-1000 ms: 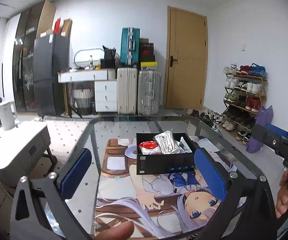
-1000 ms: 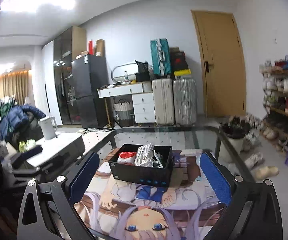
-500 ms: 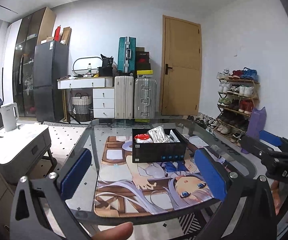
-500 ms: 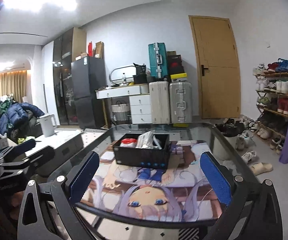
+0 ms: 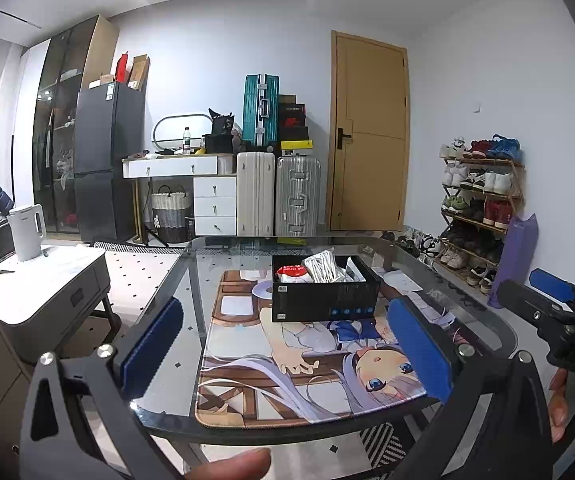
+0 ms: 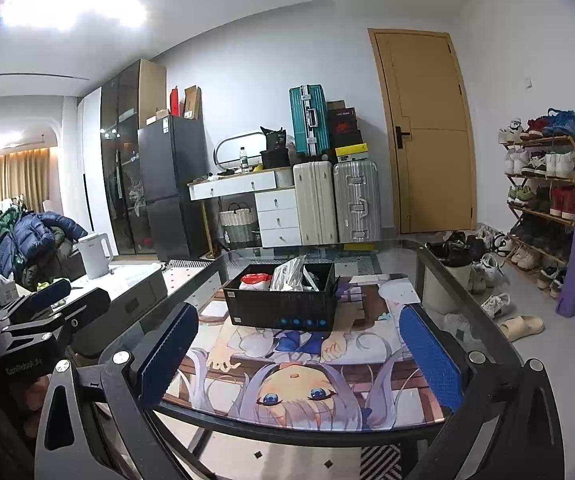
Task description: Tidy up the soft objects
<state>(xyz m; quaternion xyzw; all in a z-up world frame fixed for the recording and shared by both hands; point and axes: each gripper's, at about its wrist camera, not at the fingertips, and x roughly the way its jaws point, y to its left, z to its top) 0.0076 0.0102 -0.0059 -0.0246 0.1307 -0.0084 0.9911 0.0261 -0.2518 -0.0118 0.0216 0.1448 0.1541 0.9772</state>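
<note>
I am holding my left hand-held gripper (image 5: 287, 356) and my right hand-held gripper (image 6: 299, 356) with jaws apart, each gripping nothing, both back from the near edge of the glass-topped desk (image 5: 191, 280). One rectangular black box (image 5: 323, 298) is sitting mid-frame on one printed anime mat (image 5: 287, 364). Inside it I am counting one red-and-white soft packet (image 5: 293, 273) on the left and one crinkly silver-white bundle (image 5: 325, 270) beside it; anything more is hidden.
</note>
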